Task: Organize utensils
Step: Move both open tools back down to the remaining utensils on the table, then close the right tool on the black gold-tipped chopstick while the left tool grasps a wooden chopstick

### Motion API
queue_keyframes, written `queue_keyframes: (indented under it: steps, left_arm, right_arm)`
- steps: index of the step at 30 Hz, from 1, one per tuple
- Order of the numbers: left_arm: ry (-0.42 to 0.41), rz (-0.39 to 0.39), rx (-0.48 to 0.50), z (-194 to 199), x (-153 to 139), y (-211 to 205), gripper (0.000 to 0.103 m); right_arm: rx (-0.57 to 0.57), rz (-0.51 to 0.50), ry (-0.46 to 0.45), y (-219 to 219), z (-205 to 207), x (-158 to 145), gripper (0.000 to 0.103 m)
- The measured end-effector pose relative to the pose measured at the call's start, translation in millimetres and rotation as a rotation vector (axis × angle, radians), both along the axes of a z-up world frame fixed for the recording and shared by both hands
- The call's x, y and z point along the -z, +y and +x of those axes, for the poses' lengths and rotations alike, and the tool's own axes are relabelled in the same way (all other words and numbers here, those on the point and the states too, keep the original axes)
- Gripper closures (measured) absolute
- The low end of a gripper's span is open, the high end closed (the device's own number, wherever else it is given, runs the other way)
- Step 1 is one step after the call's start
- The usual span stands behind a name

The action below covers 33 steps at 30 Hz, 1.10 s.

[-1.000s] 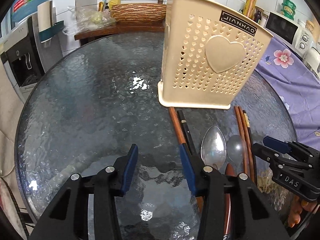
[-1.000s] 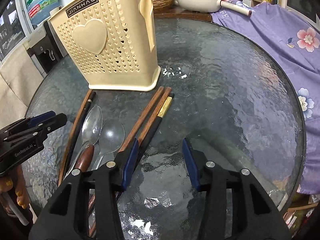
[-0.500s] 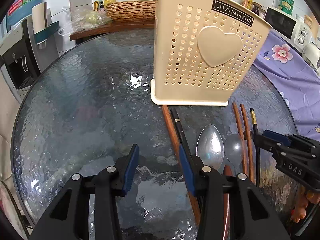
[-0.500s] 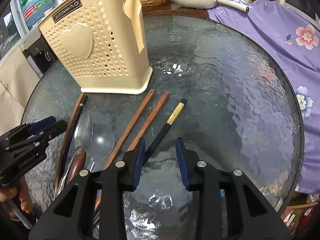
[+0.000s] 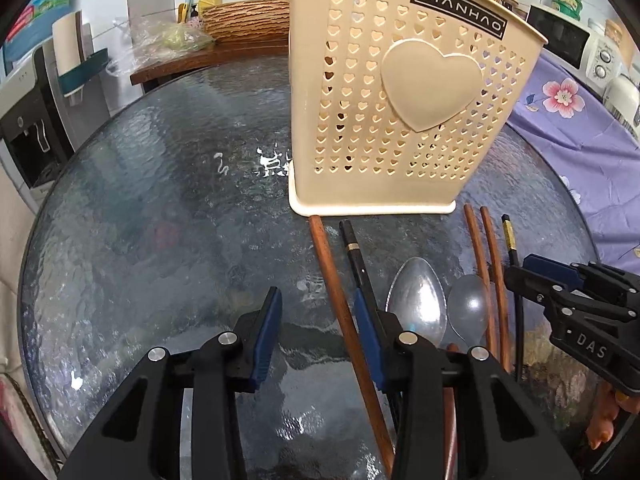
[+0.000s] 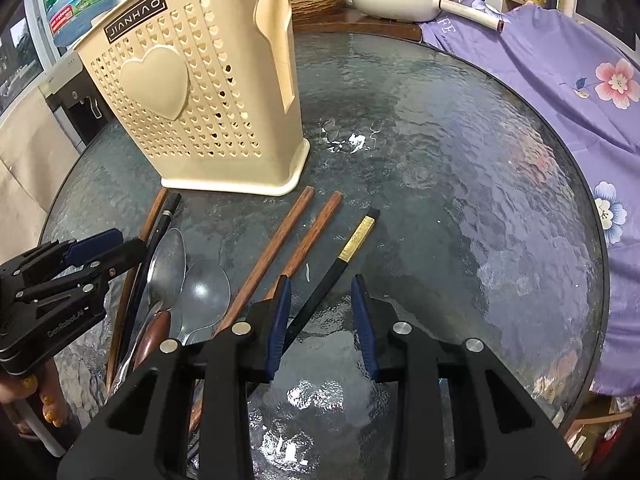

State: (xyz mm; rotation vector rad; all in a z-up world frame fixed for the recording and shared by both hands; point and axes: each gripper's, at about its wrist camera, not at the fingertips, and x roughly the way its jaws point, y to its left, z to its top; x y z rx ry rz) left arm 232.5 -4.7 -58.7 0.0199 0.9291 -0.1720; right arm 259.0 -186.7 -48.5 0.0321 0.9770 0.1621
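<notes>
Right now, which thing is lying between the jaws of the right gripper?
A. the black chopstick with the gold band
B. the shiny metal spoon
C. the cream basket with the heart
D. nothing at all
A: in the right wrist view the black chopstick with the gold band runs into the gap between the jaws of the right gripper, while the metal spoon lies off to the side and the cream utensil basket stands farther back.

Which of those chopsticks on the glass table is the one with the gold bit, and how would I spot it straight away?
Start at the cream utensil holder with the raised heart, standing on the round glass table. In front of it lie chopsticks and two spoons; the black chopstick with the gold band is the rightmost. The two brown wooden chopsticks beside it are plain, and another black one lies far left.
</notes>
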Motion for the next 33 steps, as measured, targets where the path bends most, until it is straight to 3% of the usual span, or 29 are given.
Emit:
queue_keyframes:
  steps: [5,14,26,33]
  left_arm:
    - [0.013,0.030,0.002,8,-1,-3,0.072]
    - [0.028,0.083,0.028,26,-1,-1,0.077]
    - [0.058,0.089,0.022,43,-2,-2,0.077]
    - [0.048,0.095,-0.003,48,-2,-8,0.092]
  right_arm:
    - [0.004,0.007,0.014,3,4,-1,0.073]
    - [0.012,0.060,0.046,11,18,-4,0.084]
    - [0.061,0.042,0.076,9,39,-5,0.088]
    - [0.077,-0.002,0.046,14,40,-2,0.094]
